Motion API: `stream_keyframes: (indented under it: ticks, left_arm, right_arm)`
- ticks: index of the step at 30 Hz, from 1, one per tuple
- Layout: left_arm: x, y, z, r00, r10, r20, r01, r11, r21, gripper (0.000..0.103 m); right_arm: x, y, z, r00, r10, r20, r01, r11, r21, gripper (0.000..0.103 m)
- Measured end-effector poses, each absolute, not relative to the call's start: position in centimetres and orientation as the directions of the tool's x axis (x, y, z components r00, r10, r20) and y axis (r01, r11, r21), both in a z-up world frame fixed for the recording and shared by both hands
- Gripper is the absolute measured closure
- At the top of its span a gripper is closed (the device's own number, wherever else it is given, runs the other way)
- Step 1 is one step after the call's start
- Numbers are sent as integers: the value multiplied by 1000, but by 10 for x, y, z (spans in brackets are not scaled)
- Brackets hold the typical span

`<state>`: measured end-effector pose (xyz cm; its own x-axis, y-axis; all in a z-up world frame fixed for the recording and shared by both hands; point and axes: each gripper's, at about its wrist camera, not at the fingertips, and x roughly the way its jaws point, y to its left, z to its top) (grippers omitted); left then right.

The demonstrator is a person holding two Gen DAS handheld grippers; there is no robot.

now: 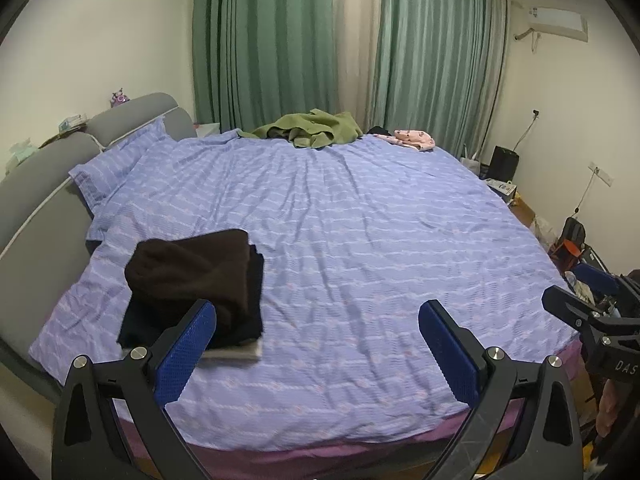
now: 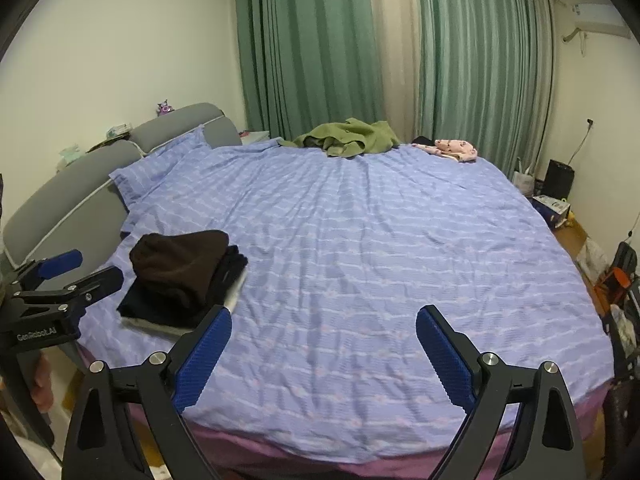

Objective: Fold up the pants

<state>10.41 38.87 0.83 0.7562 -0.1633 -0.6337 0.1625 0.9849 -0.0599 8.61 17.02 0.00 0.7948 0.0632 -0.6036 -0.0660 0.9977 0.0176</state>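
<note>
A stack of folded dark clothes (image 1: pixel 196 280), brown on top of black with a white piece underneath, lies on the near left of the bed; it also shows in the right wrist view (image 2: pixel 184 276). An unfolded green garment (image 1: pixel 312 128) lies crumpled at the far edge of the bed, also in the right wrist view (image 2: pixel 352 136). My left gripper (image 1: pixel 318 316) is open and empty above the near bed edge, its left finger next to the stack. My right gripper (image 2: pixel 322 320) is open and empty, to the right of the left gripper (image 2: pixel 76 268).
The bed has a blue striped cover (image 1: pixel 360 240) and a grey headboard (image 1: pixel 48 184) on the left. A pink garment (image 1: pixel 416 138) lies at the far right of the bed. Green curtains (image 1: pixel 264 40) hang behind. Bags and boxes (image 1: pixel 568 236) crowd the floor at right.
</note>
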Motion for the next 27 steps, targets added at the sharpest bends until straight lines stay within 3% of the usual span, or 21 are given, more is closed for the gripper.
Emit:
stream_keyframes:
  ticks: [12, 27]
  left_arm:
    - [57, 336, 23, 765, -147, -627, 172, 985, -21, 0]
    - [46, 323, 26, 770, -159, -618, 177, 984, -33, 0]
  right_arm:
    - [33, 121, 3, 802, 92, -590, -78, 996, 51, 9]
    - [9, 99, 7, 819, 73, -569, -48, 997, 60, 9]
